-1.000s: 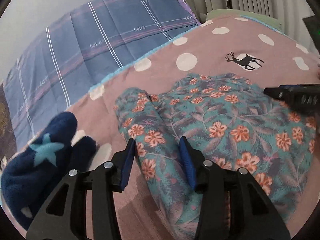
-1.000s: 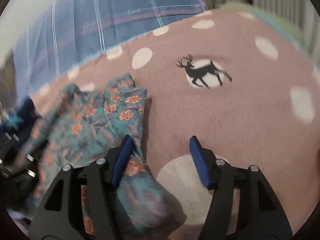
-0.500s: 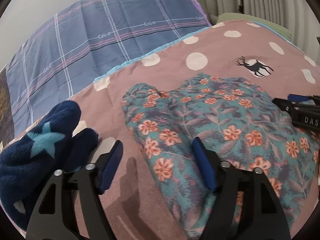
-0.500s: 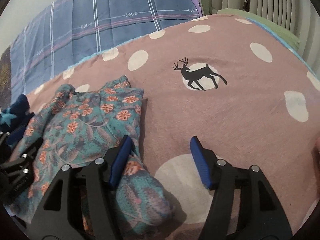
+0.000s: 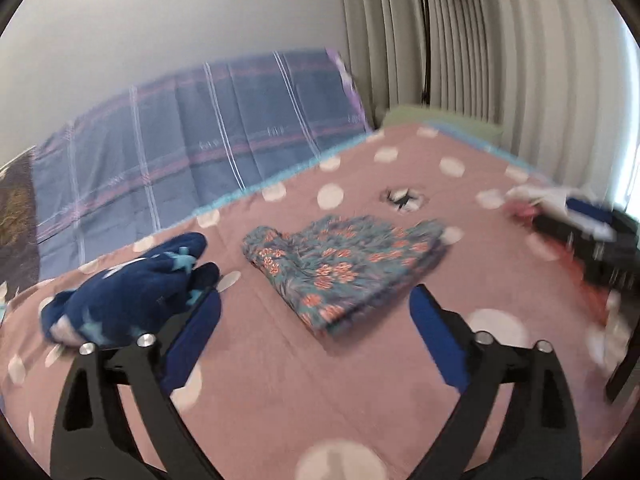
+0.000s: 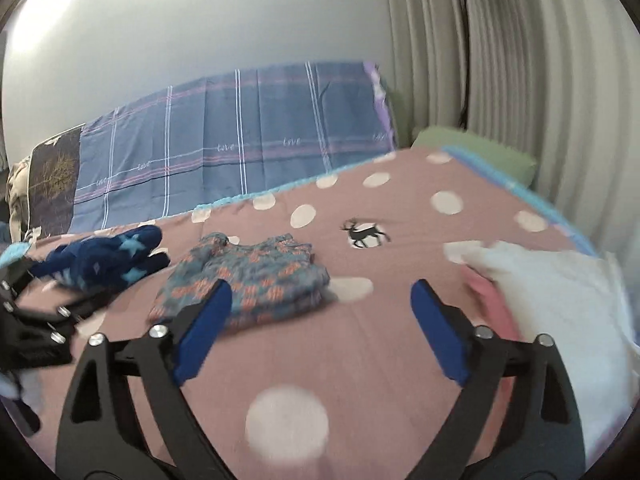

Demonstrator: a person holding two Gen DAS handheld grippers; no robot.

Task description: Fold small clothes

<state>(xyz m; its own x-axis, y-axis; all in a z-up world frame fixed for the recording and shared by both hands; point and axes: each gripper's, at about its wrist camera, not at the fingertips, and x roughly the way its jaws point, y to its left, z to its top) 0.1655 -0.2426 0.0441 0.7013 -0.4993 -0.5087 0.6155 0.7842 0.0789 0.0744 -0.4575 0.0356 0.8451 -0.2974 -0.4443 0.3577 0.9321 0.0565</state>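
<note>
A small teal garment with orange flowers (image 5: 340, 264) lies folded on the pink dotted bedspread (image 5: 280, 380); it also shows in the right wrist view (image 6: 248, 280). My left gripper (image 5: 316, 320) is open and empty, raised above and in front of it. My right gripper (image 6: 320, 320) is open and empty, also raised, with the garment beyond its left finger. A dark blue star-patterned fleece item (image 5: 128, 288) lies left of the garment, also in the right wrist view (image 6: 104, 260).
A white and pink pile of clothes (image 6: 560, 304) lies at the right of the bed. A blue plaid pillow (image 6: 232, 144) stands against the wall. Curtains (image 6: 520, 80) hang at the right. The deer print (image 6: 366, 234) marks the bedspread behind the garment.
Both grippers have pulled back and up from the floral garment, which now lies folded on the bed. The left jaws have opened wider.
</note>
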